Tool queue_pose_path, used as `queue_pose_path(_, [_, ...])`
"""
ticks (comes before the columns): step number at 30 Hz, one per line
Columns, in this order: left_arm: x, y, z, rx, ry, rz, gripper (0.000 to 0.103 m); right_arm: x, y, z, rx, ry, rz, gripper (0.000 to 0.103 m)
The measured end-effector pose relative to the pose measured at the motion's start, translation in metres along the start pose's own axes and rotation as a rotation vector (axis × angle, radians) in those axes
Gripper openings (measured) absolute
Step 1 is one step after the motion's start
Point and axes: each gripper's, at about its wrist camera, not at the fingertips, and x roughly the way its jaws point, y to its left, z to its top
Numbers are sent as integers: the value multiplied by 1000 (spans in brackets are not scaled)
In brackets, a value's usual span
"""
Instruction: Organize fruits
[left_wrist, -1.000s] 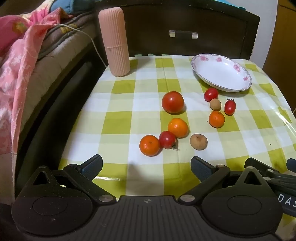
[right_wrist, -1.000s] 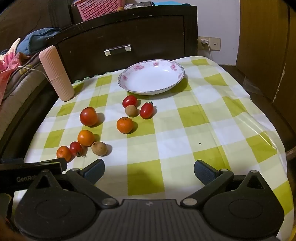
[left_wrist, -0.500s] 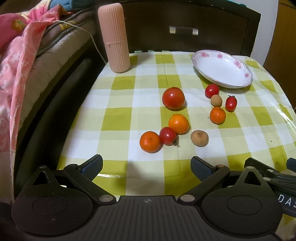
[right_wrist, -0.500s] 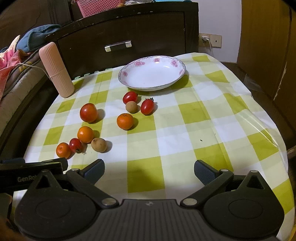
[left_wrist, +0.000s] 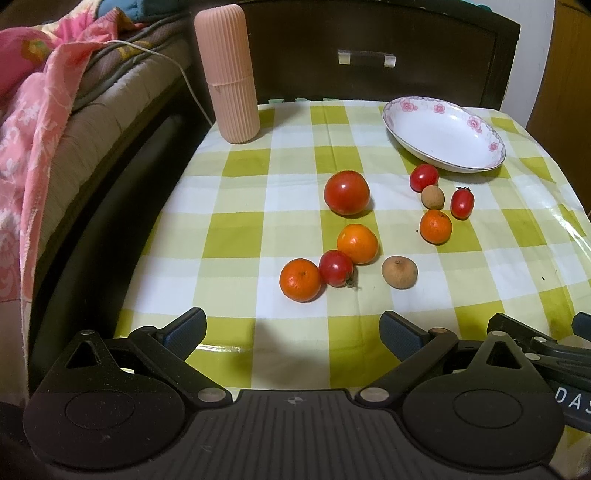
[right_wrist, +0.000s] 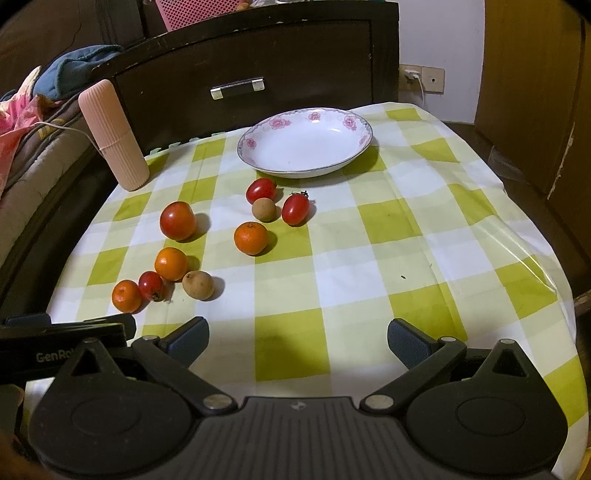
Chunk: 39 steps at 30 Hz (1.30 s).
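Observation:
Several fruits lie loose on a green-and-white checked tablecloth (left_wrist: 236, 236). A big red tomato (left_wrist: 346, 192) (right_wrist: 177, 220), three oranges (left_wrist: 300, 279) (left_wrist: 357, 243) (left_wrist: 435, 226), small red tomatoes (left_wrist: 335, 268) (left_wrist: 423, 177) (left_wrist: 461, 202) and two brown longans (left_wrist: 399, 272) (left_wrist: 432, 196) sit in front of an empty white floral plate (left_wrist: 443, 136) (right_wrist: 306, 142). My left gripper (left_wrist: 291, 328) is open and empty at the table's near edge, short of the nearest orange. My right gripper (right_wrist: 297, 334) is open and empty, near the front middle of the cloth.
A tall pink ribbed container (left_wrist: 228, 72) (right_wrist: 112, 136) stands at the back left corner. A dark wooden drawer front (right_wrist: 240, 86) rises behind the table. A bed with pink bedding (left_wrist: 40, 122) and a white cable lies to the left.
Both grippers have drifted slightly forward and up, so the fruits sit a bit lower and closer in view. No fruit has moved; both grippers stay open.

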Motion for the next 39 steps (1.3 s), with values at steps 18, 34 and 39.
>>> queue_pose_path(18, [-1, 5, -1, -12, 7, 10, 100, 1, 5, 0, -12, 5, 7, 102])
queue_pose_path(34, [5, 27, -7, -82, 72, 21, 94, 7, 30, 10, -78, 15, 100, 93])
queue_pose_path(39, [4, 28, -12, -75, 86, 62, 94, 13, 34, 14, -82, 42, 132, 92])
